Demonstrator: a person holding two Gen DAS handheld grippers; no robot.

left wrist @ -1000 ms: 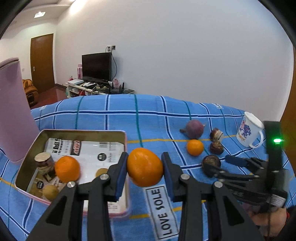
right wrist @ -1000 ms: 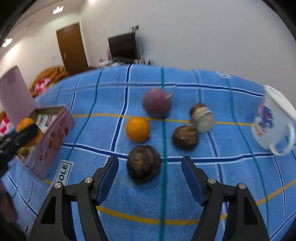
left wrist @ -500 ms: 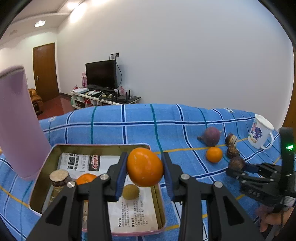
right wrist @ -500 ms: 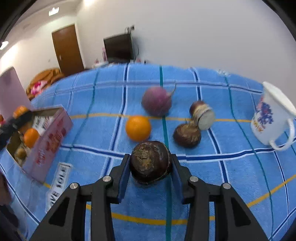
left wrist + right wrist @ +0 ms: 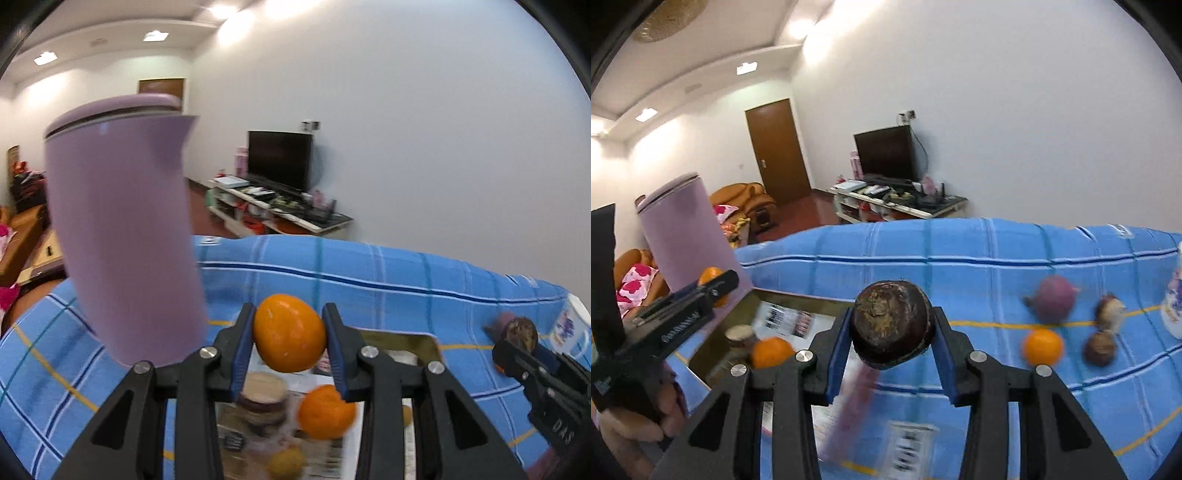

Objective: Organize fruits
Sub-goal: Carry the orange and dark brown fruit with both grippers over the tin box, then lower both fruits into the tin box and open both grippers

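Observation:
My left gripper [image 5: 289, 334] is shut on an orange [image 5: 289, 332] and holds it in the air over the metal tin [image 5: 421, 341]. In the tin lie another orange [image 5: 325, 411], a small jar [image 5: 264, 395] and a yellowish fruit [image 5: 286, 461]. My right gripper [image 5: 892, 328] is shut on a dark brown round fruit [image 5: 891, 323], lifted above the blue cloth to the right of the tin [image 5: 783, 299]. An orange [image 5: 1042, 346], a purple fruit [image 5: 1054, 300] and two brown fruits [image 5: 1100, 348] lie on the cloth at the right.
A tall lilac container [image 5: 125, 229] stands just left of the tin. A white mug [image 5: 1174, 310] stands at the far right. The blue checked cloth [image 5: 960, 266] covers the surface. A white label [image 5: 908, 446] lies on the cloth near the front.
My right gripper shut on the dark brown fruit and lifted it towards the tin. My left gripper carried its orange left and over the tin, near the lilac container.

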